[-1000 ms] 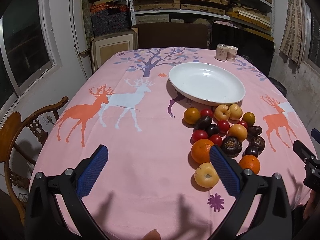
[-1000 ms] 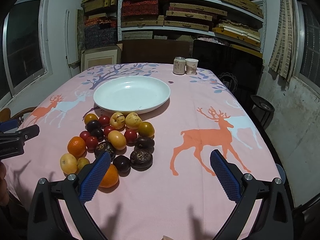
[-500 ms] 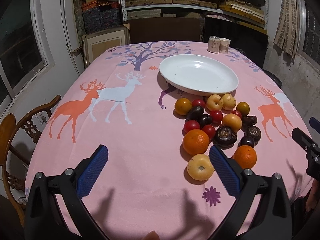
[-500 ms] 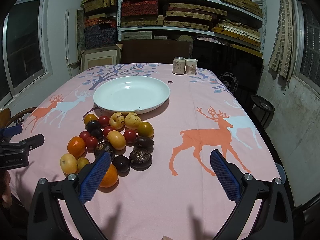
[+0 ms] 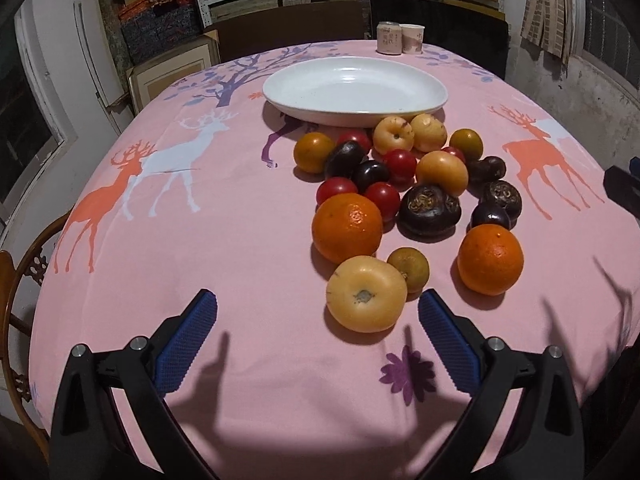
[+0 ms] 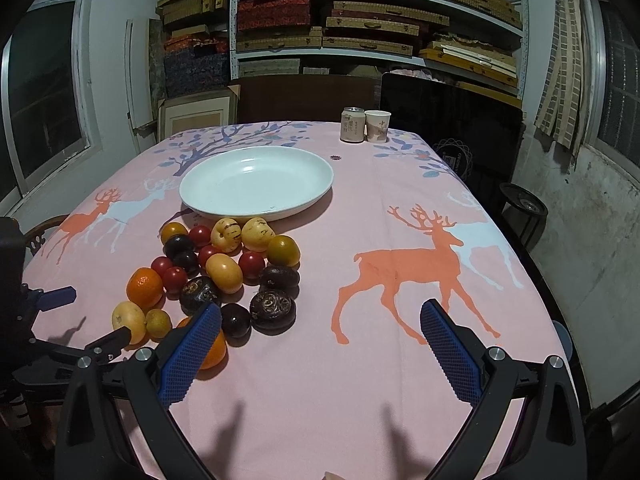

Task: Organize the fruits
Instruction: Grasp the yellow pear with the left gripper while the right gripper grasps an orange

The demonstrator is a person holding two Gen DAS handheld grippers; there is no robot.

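A heap of fruit (image 5: 404,200) was seen lying on the pink deer-print cloth of the surface (image 5: 200,240), just in front of a white plate (image 5: 356,90) that held nothing. The left gripper (image 5: 316,324) was held low over the near edge of the surface, its blue-padded jaws spread wide and gripping nothing. A pale yellow fruit (image 5: 366,298), the nearest of the heap, lay just ahead of the opening and toward its right-hand jaw, touching a small brownish fruit (image 5: 409,269) and sitting just beside a large orange (image 5: 347,227). The right gripper (image 6: 320,332) was likewise held wide open and empty, with a second orange (image 6: 214,350) partly hidden behind its left-hand jaw and bare cloth across the rest of its opening.

The step in hand was judged to be the approach to a first pick, as no fruit had yet been placed on the plate. For the next move, the left gripper would need to be shifted slightly rightward and forward until the yellow fruit sat between the pads, then closed gently. Care would be called for, since a round fruit could be nudged into its neighbours and rolled away. A can and a paper cup (image 6: 377,126) stood at the far edge, well apart from the fruit.
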